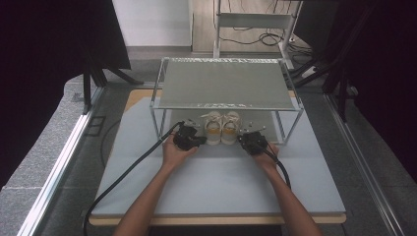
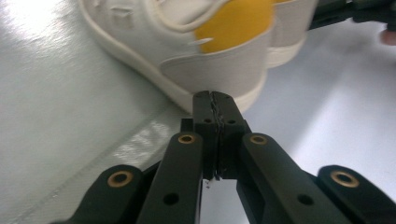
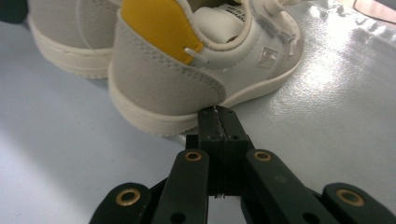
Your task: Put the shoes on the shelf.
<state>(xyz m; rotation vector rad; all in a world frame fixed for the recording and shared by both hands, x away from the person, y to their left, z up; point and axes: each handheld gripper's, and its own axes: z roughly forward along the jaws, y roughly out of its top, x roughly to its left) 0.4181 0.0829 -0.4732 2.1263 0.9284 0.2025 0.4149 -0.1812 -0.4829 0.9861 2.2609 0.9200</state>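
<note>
- A pair of small white shoes with yellow heel tabs stands side by side on the pale table mat [image 1: 216, 177], under the front edge of a metal-framed shelf [image 1: 223, 83]; the heels point toward the person.
- The left shoe [image 1: 212, 129] and the right shoe [image 1: 230, 128] touch each other along their inner sides.
- The left gripper [image 1: 193, 140] is just beside the outer heel corner of the left shoe. In the left gripper view, the jaws are pressed fully together with nothing between them, and the tip [image 2: 215, 100] is right at the sole edge of the heel; I cannot tell if it touches.
- The right gripper [image 1: 248, 141] is just beside the outer heel corner of the right shoe. Its jaws are also closed tight and empty, with the tip [image 3: 218, 114] very close to the sole rim.
- Both shoes lie between the two grippers.
</note>
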